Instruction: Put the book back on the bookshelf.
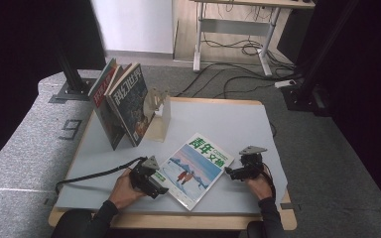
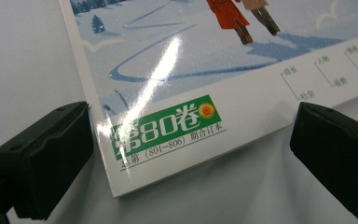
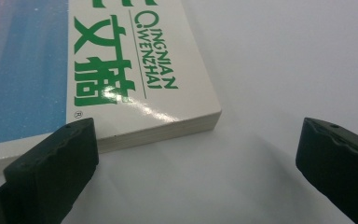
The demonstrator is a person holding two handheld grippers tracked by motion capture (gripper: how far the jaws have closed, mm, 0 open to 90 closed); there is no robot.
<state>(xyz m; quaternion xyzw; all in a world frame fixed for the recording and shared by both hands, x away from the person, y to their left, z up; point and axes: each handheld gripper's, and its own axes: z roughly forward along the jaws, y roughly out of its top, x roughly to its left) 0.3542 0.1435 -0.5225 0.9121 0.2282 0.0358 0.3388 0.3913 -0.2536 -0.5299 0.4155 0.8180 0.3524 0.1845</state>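
Glossy magazine (image 1: pixel 196 168) flat on grey table (image 1: pixel 238 124), in front of bookstand (image 1: pixel 159 116). Left gripper (image 2: pixel 191 154) spread at lower corner, right gripper (image 3: pixel 198 158) spread at top corner. Slide one jaw under edge, then pinch gently, lift evenly.

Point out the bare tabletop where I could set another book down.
Free: the far right of the table, between the wooden book stand and the right edge. Also the near-left strip behind the left claw. Crowded: the upright magazines far left, and the flat magazine between both claws.

A lab: black curtains (image 1: pixel 20 44), frame posts (image 1: pixel 69 69), floor cables (image 1: pixel 238 49).
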